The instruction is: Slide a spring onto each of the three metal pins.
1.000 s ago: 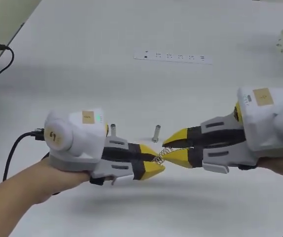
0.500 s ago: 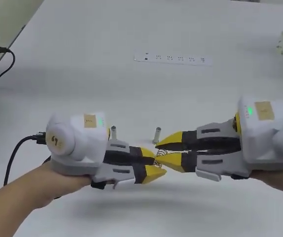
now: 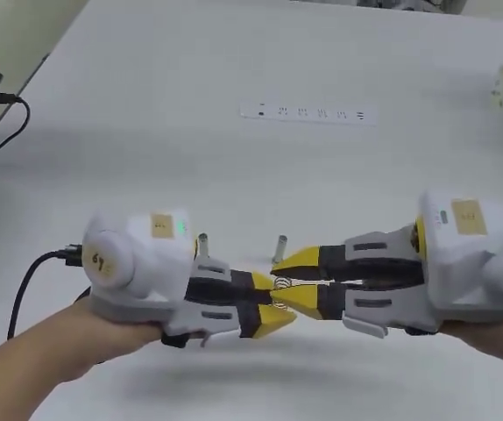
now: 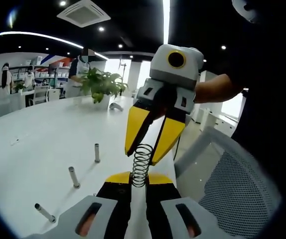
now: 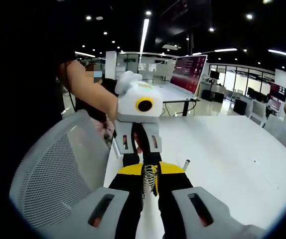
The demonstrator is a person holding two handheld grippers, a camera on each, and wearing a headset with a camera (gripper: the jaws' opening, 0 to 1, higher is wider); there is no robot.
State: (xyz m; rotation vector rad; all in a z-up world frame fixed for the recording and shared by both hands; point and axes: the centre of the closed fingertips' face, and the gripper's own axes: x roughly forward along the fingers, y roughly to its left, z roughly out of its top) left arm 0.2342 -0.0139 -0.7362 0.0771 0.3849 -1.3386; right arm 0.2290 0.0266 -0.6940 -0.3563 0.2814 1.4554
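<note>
Left gripper (image 4: 139,179) and right gripper (image 5: 150,172) meet tip to tip, each clenched on an end of one spring (image 4: 142,162) between them. Just beyond the tips stand three pins (image 4: 73,177), all bare. By my judgement, nothing is threaded yet and all three are left.

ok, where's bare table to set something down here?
Widest free patch: between the power strip and the pins. Crowded: around the pins, where the left gripper and right gripper meet on the spring. Also bare: the near edge, this side of them. A cable hugs the far-left edge.
</note>
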